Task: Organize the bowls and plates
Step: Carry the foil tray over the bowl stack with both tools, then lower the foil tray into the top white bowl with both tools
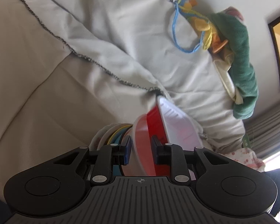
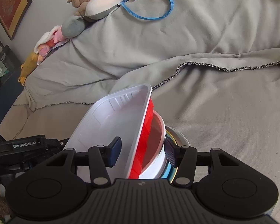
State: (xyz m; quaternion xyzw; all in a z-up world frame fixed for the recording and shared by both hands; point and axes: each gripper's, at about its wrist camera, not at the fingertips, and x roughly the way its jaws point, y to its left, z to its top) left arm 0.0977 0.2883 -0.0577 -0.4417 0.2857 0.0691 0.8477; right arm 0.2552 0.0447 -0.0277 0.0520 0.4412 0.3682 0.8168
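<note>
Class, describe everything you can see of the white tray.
The white tray is thin, glossy moulded plastic with rounded corners, a flat rim and ribbed walls. It is empty and tilted steeply on edge. It leans on a red bowl, first in a nested stack. The right gripper straddles tray and bowl; contact is unclear. Grey bedding lies behind.

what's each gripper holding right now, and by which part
Both straddle the same tilted stack. Left gripper clamps the red-and-white bowl's rim; right gripper's pads flank the white tray, not visibly pressing.
</note>
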